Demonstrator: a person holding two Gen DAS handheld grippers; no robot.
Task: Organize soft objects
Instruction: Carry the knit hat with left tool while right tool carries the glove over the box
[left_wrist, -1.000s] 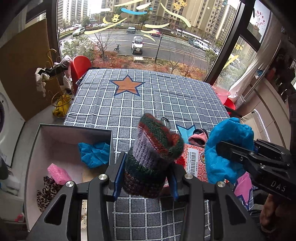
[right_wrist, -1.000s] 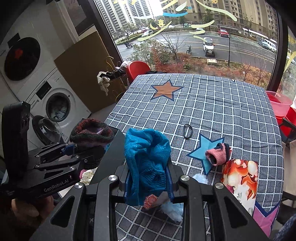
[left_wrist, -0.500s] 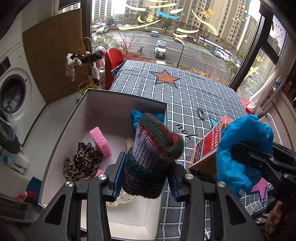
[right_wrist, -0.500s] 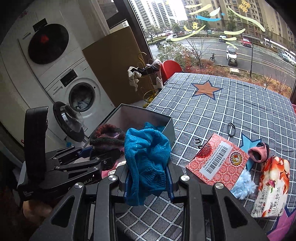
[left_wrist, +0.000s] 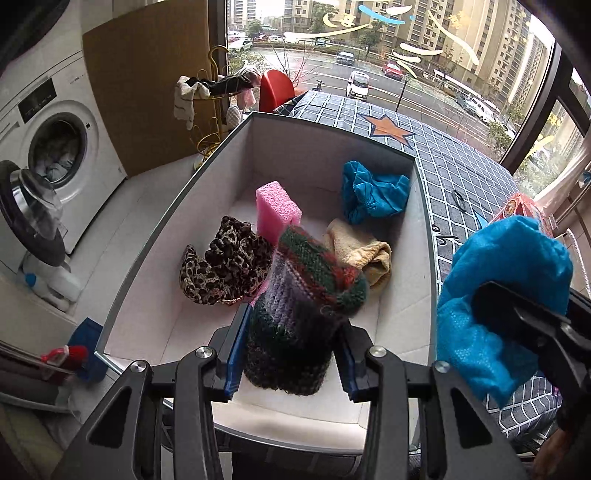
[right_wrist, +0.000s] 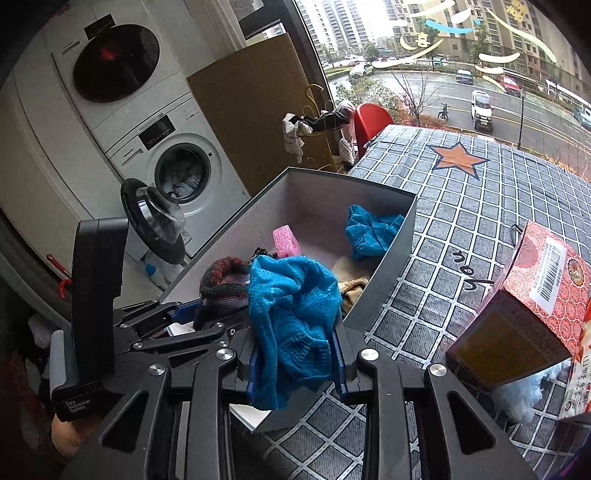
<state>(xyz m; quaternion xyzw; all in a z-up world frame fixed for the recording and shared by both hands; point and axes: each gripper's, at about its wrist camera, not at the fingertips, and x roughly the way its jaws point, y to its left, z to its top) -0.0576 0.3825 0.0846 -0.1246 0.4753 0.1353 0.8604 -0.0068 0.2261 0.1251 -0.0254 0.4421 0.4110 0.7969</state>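
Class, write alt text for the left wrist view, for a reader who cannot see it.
The left gripper clamps a striped knitted hat above an open grey box holding a pink sponge, leopard-print scrunchie, yellow cloth and blue cloth. At right, the right gripper holds a blue knitted piece.

Washing machine (right_wrist: 181, 177) — door open, red chair (left_wrist: 275, 90), cardboard sheet (right_wrist: 255, 114)

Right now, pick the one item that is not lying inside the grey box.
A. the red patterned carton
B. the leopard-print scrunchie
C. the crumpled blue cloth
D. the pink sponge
A: the red patterned carton stands on the checked tablecloth outside the grey box, while the pink sponge, leopard-print scrunchie and crumpled blue cloth all lie inside it.
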